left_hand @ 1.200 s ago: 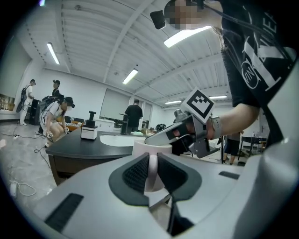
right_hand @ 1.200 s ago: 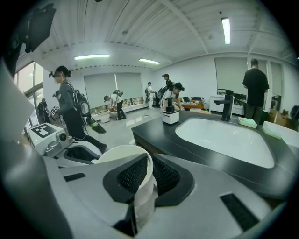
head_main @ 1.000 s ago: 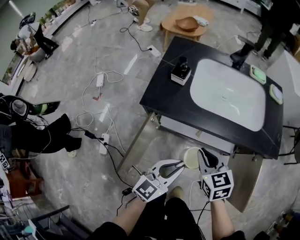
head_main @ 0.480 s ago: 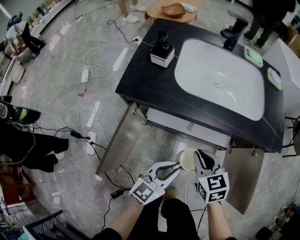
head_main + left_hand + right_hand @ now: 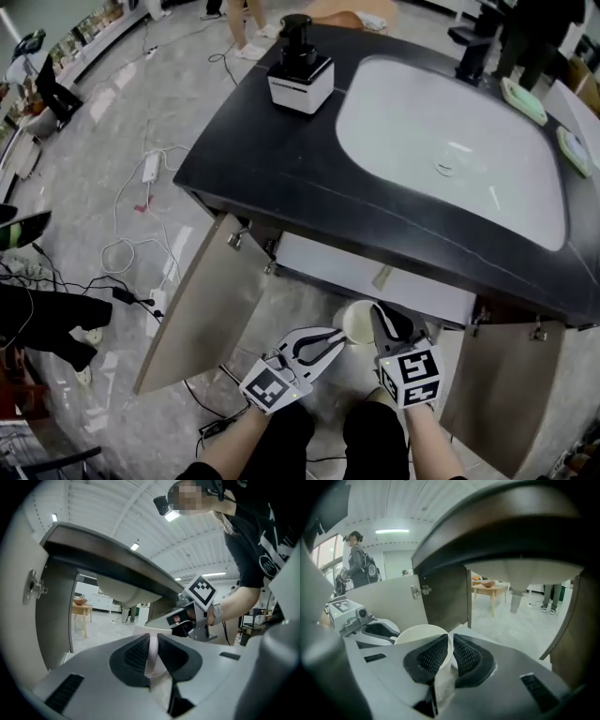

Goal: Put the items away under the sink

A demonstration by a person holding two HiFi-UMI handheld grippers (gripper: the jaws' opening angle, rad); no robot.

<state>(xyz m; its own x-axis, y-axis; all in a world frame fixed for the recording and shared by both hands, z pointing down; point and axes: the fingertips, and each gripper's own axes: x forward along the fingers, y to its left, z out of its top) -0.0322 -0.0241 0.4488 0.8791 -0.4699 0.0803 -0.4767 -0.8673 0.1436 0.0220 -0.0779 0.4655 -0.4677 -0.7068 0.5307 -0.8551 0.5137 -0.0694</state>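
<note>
both grippers pinch one white cup point(image 5: 357, 323): the left gripper point(image 5: 337, 337) is clamped on one side of its rim and the right gripper point(image 5: 379, 315) on the opposite side, each with the thin wall between its pads. the cup sits upright, low in front of the open doors point(image 5: 192, 314) under the dark counter point(image 5: 272, 159) and sink point(image 5: 441, 112).

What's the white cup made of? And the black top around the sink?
Cup: probably thin plastic or paper. Its wall is thin, plain white and dull, with no gloss, so I can't tell which.
Top: likely stone or a stone-look slab. It is black, flat and smooth, with a soft sheen.
</note>
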